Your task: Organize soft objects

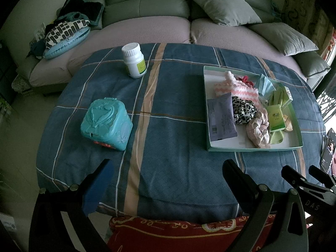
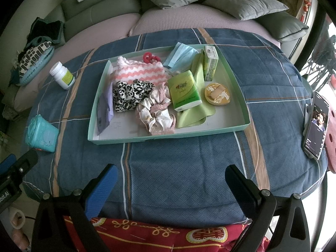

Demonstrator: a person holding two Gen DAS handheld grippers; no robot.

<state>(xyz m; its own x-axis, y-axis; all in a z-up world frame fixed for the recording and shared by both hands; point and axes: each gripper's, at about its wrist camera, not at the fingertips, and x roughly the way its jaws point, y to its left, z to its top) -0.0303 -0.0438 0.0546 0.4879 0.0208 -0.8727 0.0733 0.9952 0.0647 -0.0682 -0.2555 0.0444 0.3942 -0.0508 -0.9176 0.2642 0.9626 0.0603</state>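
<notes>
A shallow green-rimmed tray (image 2: 239,79) (image 1: 297,124) on the blue plaid cloth holds soft items: a leopard scrunchie (image 2: 130,94) (image 1: 243,109), a pale pink scrunchie (image 2: 156,116) (image 1: 258,132), a pink-and-white knit cloth (image 2: 138,71), a blue face mask (image 2: 180,55), green tissue packs (image 2: 184,91), a green cloth (image 2: 189,115) and a purple pouch (image 2: 105,109) (image 1: 221,117). My left gripper (image 1: 168,168) hovers open over the cloth's near edge, left of the tray. My right gripper (image 2: 171,174) hovers open just in front of the tray. Both hold nothing.
A teal plastic box (image 1: 106,124) (image 2: 41,134) and a white pill bottle (image 1: 134,59) (image 2: 62,75) stand on the cloth left of the tray. A phone (image 2: 317,126) leans at the right edge. A sofa with grey cushions (image 1: 224,5) lies behind. A red quilt (image 2: 168,235) is nearest.
</notes>
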